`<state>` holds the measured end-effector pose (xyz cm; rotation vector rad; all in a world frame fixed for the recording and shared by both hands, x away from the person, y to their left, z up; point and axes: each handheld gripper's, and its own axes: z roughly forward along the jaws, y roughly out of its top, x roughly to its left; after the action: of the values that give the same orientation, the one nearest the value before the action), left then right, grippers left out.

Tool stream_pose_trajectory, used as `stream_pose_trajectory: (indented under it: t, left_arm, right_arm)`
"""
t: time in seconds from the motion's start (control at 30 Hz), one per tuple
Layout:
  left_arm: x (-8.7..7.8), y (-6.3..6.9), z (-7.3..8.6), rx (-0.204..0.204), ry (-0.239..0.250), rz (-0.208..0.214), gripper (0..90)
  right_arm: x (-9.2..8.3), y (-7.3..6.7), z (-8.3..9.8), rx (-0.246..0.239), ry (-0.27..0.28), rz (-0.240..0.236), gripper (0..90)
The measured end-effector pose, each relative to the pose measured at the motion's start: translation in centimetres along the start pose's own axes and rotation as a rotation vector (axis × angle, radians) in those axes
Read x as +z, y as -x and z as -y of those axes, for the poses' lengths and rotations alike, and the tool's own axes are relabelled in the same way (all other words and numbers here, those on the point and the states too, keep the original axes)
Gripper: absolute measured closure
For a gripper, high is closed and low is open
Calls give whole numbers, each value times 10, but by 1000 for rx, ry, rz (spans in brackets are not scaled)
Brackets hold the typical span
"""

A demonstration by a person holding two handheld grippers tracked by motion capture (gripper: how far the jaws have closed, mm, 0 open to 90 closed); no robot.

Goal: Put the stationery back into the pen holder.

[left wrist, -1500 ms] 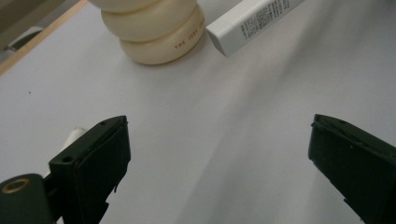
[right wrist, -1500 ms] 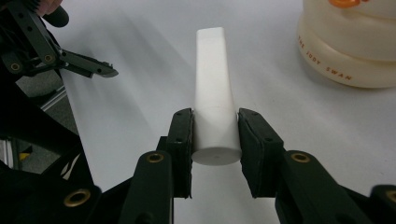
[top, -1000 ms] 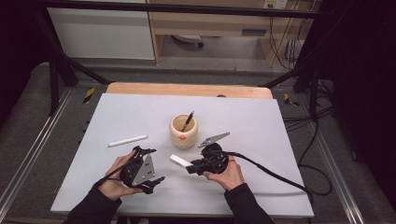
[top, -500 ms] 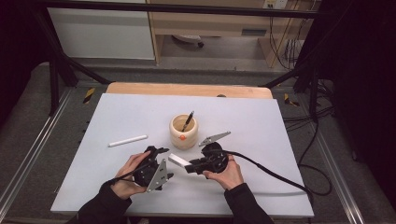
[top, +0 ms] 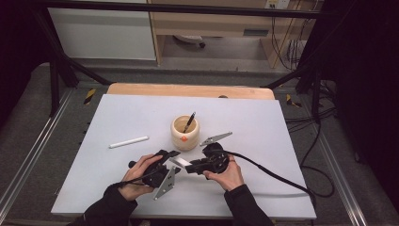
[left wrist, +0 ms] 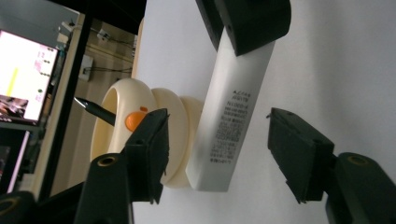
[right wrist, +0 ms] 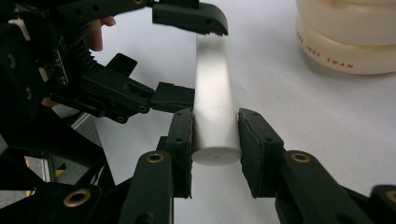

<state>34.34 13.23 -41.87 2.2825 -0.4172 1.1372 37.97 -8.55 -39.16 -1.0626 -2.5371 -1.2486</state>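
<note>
The white stick (right wrist: 215, 126) lies level above the white table (top: 282, 127), its long axis running from the right gripper (top: 192, 165) toward the left gripper (top: 175, 153). The right jaws clamp one end. The left jaws, just closing in, straddle the free end without touching. A cream cup (top: 184, 133) stands just behind; dark room beyond.

left gripper (top: 173, 159) moved to white tube (top: 179, 162), jaws closing

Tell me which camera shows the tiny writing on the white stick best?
The left gripper view: the white stick is close, printed side facing it. The right gripper view shows its plain round end; the high view shows a small sliver.
</note>
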Motion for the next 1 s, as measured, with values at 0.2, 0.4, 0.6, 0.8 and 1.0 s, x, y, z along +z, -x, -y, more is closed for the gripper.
stream_pose_trajectory:
  t: [0.2, 0.4, 0.6, 0.8, 1.0]
  left_arm:
    - [4, 2, -3, 65, 15, -32, 470]
    - [6, 3, -4, 91, 25, -34, 535]
    - [7, 6, -8, 120, 41, -37, 607]
    - [6, 7, -11, 152, 34, -44, 658]
    - [5, 7, -12, 168, 30, -60, 673]
  right_arm:
    - [-1, 0, -1, 10, 11, 4, 674]
    - [-1, 1, -1, 14, 16, 13, 674]
    - [-1, 1, -2, 18, 28, 13, 674]
    - [-2, 1, -2, 29, 31, 13, 674]
    - [-3, 1, -3, 30, 35, 9, 674]
